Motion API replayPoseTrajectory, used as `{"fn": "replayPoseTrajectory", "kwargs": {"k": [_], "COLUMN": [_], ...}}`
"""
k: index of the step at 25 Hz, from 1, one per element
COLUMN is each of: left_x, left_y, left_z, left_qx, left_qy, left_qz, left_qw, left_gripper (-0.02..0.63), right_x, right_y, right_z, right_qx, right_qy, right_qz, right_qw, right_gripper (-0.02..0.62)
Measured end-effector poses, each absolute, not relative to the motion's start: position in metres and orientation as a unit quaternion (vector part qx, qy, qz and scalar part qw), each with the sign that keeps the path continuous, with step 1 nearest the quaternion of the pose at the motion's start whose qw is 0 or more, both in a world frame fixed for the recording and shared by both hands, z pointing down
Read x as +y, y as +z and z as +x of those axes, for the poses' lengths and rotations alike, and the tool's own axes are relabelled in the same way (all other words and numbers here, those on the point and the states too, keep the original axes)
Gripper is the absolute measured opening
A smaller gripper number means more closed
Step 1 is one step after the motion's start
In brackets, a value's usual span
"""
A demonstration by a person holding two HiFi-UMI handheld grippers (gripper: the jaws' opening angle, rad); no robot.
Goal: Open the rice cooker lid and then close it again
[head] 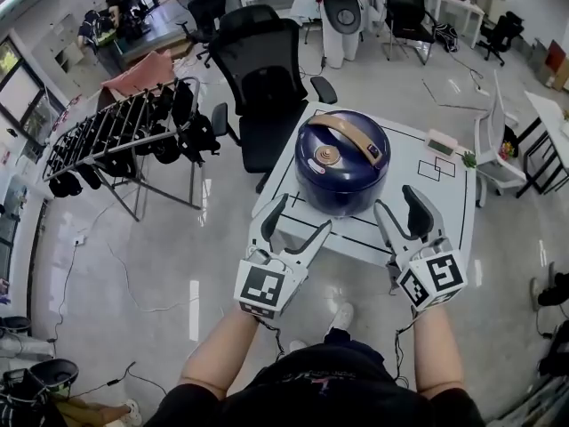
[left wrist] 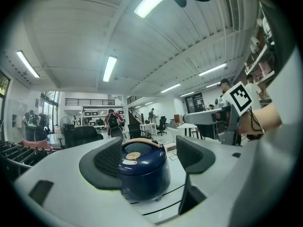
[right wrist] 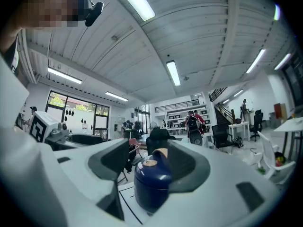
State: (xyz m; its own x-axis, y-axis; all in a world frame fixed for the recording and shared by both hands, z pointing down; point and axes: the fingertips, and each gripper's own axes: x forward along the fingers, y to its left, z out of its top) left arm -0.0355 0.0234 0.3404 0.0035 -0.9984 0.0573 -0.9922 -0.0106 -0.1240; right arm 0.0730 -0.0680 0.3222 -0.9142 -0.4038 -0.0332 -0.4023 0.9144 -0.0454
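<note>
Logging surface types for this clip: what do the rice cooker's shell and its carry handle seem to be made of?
Rice cooker shell: glossy dark blue with bright light reflections; painted metal or hard plastic, cannot tell which. Handle: matte tan, no glare; probably plastic, possibly wood-look.

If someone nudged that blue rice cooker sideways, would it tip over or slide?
Probably slide rather than tip: the rice cooker looks squat and wide, sitting flat on the smooth white table. Its glossy rounded shell would likely be slippery to squeeze, so the tan handle on top seems the surer hold.
</note>
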Motion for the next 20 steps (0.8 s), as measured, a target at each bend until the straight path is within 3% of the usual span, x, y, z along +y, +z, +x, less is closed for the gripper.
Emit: {"fn": "replayPoseTrajectory", "kwargs": {"k": [20], "left_x": [-0.09], "left_y": [0.335], "left_z": [-0.015], "left_qx": [0.703], "left_qy": [-0.083], "left_qz": [-0.705], "left_qw": [0.047], "left_gripper": [0.348], "right_x": [-0.155], "right_y": [0.327], "right_z": [0.084], "right_qx": [0.983], "right_qy": [-0.021], "right_qz": [-0.182], "right_qw": [0.025], "right_gripper": [0.241]}}
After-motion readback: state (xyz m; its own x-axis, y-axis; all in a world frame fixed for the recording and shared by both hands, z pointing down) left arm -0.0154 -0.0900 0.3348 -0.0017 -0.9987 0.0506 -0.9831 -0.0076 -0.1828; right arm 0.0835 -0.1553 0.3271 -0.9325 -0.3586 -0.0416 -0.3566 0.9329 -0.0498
